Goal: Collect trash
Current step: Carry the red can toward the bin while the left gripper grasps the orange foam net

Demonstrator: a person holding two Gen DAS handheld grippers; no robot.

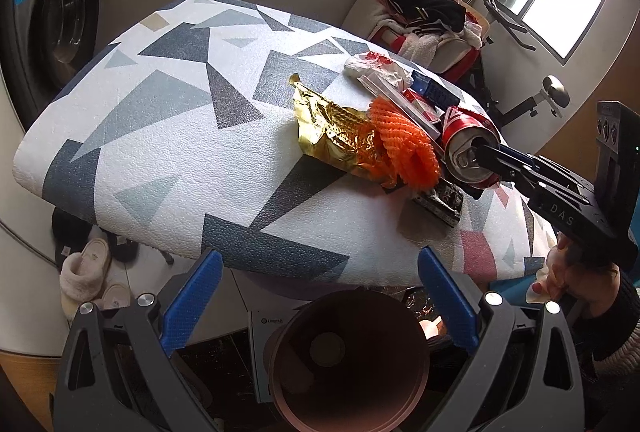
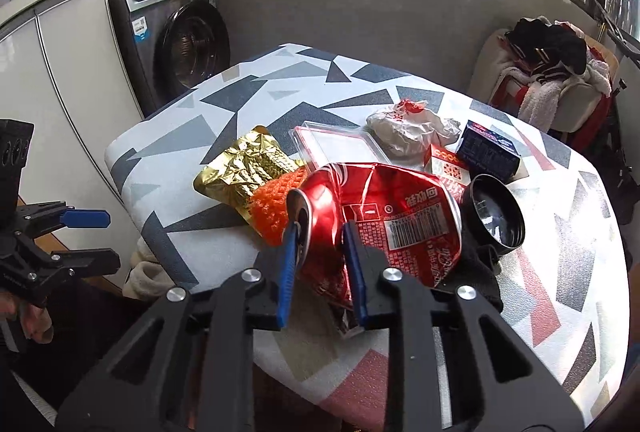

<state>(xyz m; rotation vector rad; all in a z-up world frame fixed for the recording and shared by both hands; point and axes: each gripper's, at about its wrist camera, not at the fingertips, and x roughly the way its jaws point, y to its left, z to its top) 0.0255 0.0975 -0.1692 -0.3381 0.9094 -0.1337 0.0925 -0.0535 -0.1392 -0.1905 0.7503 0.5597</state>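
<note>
can [image 2: 384, 216]: glossy dented metal | wrapper [image 2: 244, 168]: shiny gold foil | tabletop [image 1: 160, 136]: matt pebbled

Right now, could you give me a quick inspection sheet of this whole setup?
Surface: table with a triangle-patterned cover.
Job's things: crushed red can, gold wrapper, orange foam net, brown bin below the table edge.
Clutter: crumpled bag, blue box, black lid.
Grippers: right gripper jaws pinching the can's rim; left gripper open, empty.
Cables: nothing seen.
Surroundings: washing machine, clothes pile, slippers.
</note>
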